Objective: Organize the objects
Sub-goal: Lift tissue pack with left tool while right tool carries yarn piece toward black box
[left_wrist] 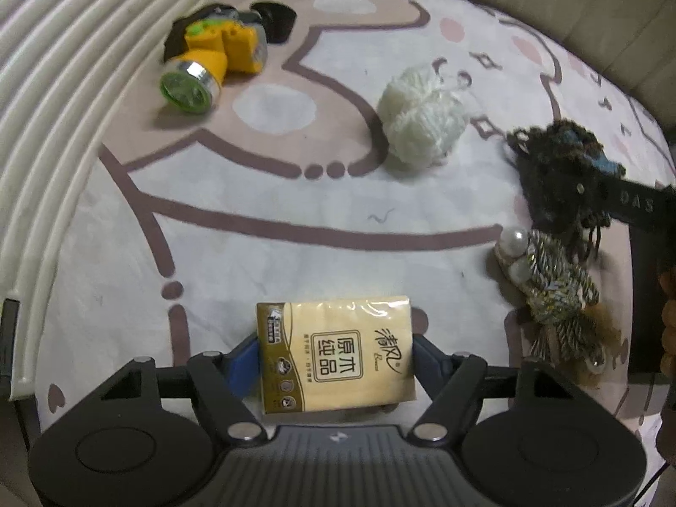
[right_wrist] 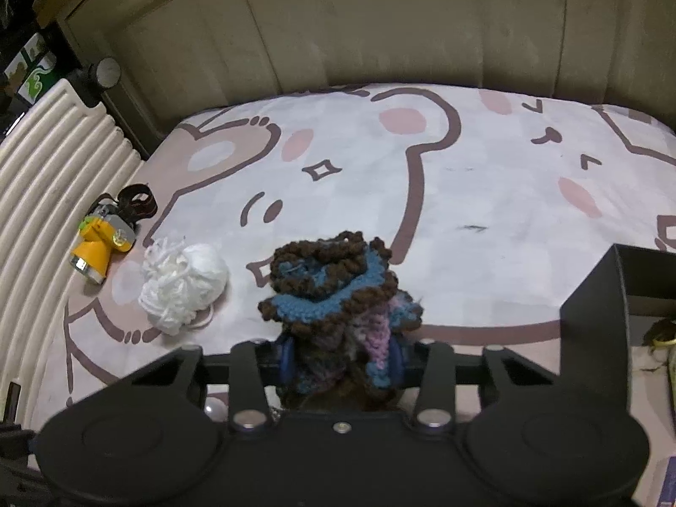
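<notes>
Left claw: we have the left gripper [left_wrist: 336,348] with its blue pads against the two short sides of the tissue pack [left_wrist: 336,352]; the jaws look seated on it, at about the pack's own width.
Right claw: our right gripper [right_wrist: 342,357] stands narrow, its pads sunk into the crocheted piece [right_wrist: 333,295], which bunches up between them.
Tissue pack: it lies on the bedsheet [left_wrist: 295,219] at six o'clock in the left view, long axis running twelve to six, straight out from the claw.
Crocheted piece: dead centre of the right view, rising toward twelve o'clock.
Key relation: the black box [right_wrist: 600,308] sits at three o'clock of our right claw, close by; we judge the right hand nearer to it, so that load probably goes first.
Farther out: white yarn ball [left_wrist: 422,118] at one o'clock, yellow headlamp [left_wrist: 211,63] at eleven, tasselled pearl ornament [left_wrist: 549,291] at three.
Left edge: ribbed white panel [left_wrist: 63,105] at nine o'clock.
</notes>
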{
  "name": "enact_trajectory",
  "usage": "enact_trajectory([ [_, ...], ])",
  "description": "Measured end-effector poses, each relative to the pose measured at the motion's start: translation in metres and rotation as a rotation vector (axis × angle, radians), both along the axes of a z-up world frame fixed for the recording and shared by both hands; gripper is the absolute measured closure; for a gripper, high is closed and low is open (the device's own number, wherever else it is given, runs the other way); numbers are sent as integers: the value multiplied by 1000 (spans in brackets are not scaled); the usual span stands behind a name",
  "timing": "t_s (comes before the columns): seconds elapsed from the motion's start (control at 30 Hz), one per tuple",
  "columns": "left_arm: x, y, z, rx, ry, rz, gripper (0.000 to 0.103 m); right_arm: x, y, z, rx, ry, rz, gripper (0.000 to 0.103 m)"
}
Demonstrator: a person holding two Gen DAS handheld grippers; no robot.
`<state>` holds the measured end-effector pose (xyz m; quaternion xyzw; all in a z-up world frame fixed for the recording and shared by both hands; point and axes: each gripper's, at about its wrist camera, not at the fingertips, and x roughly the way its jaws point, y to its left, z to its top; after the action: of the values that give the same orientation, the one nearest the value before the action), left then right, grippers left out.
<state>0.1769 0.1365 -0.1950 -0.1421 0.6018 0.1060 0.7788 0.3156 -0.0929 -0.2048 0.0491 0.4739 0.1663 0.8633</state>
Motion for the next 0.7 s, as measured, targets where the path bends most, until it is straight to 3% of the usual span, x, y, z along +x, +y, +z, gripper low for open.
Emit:
enact_trajectory([
  [0.1,0,4,10,16,-45,19,30,-3,-7,10,29,-19,-15,69],
  [0.4,-1,-2,54,83,-205,41,30,-21,-30,46,99,-82,-26,69],
  [0.7,-5,-21,90,94,-333,41,30,-46,-57,83,161,-135,-41,69],
])
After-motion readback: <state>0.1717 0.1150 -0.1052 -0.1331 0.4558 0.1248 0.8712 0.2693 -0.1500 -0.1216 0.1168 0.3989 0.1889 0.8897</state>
